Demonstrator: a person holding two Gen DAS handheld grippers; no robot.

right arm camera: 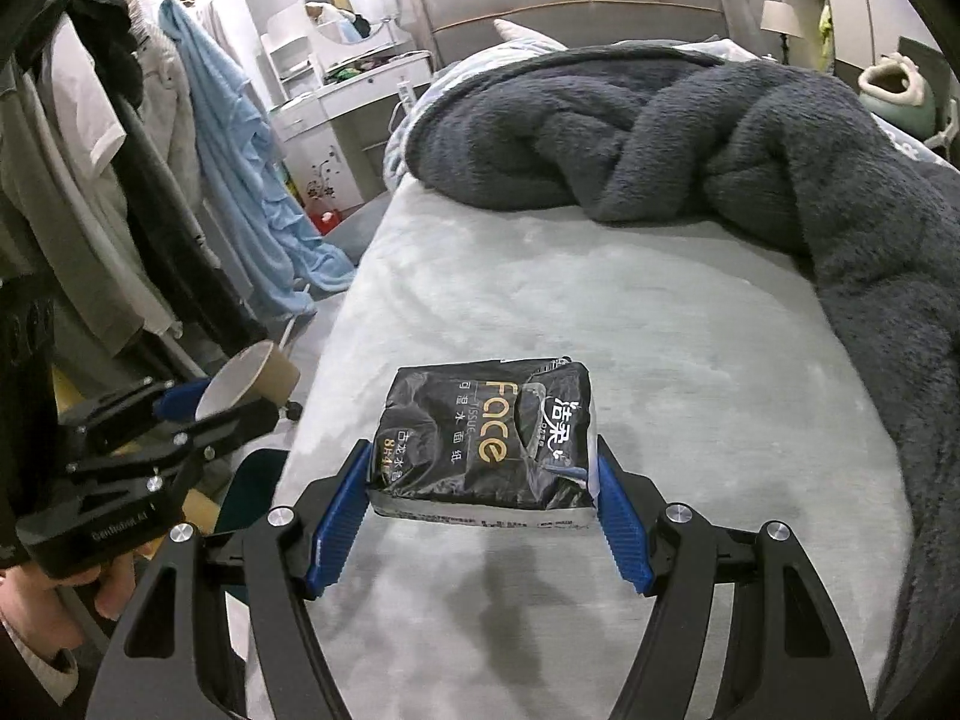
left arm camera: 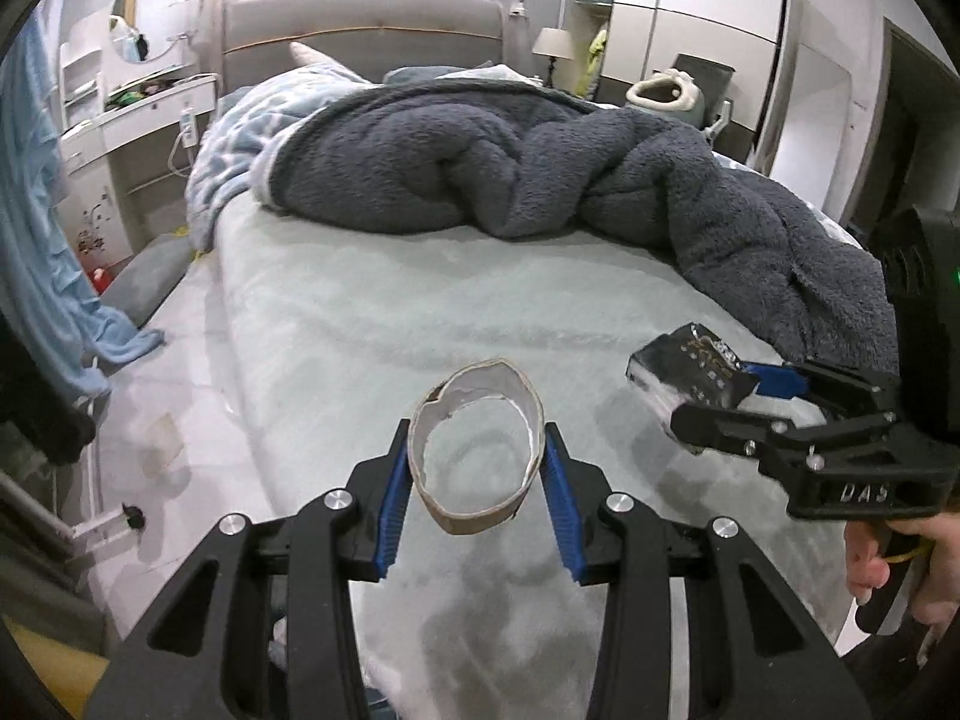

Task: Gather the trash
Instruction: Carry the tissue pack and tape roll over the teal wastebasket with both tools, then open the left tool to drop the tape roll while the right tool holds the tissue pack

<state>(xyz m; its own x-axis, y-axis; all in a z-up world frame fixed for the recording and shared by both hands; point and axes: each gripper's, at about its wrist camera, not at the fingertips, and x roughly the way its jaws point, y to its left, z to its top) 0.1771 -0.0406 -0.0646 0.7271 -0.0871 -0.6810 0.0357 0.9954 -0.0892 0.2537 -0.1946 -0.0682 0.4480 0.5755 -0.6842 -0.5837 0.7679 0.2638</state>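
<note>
Above the near end of the bed [right arm camera: 600, 312], the left tool [left arm camera: 477, 474] pinches a squashed cardboard tube [left arm camera: 477, 456], open end forward, while the right tool [right arm camera: 483, 480] clamps a black tissue pack [right arm camera: 486, 438] across its width, no bin visible.

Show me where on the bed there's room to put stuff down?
The pale sheet lies bare from the foot of the bed up to the grey blanket. The blanket heap crowds the head and the right side. Left of the bed, hanging clothes close in.
</note>
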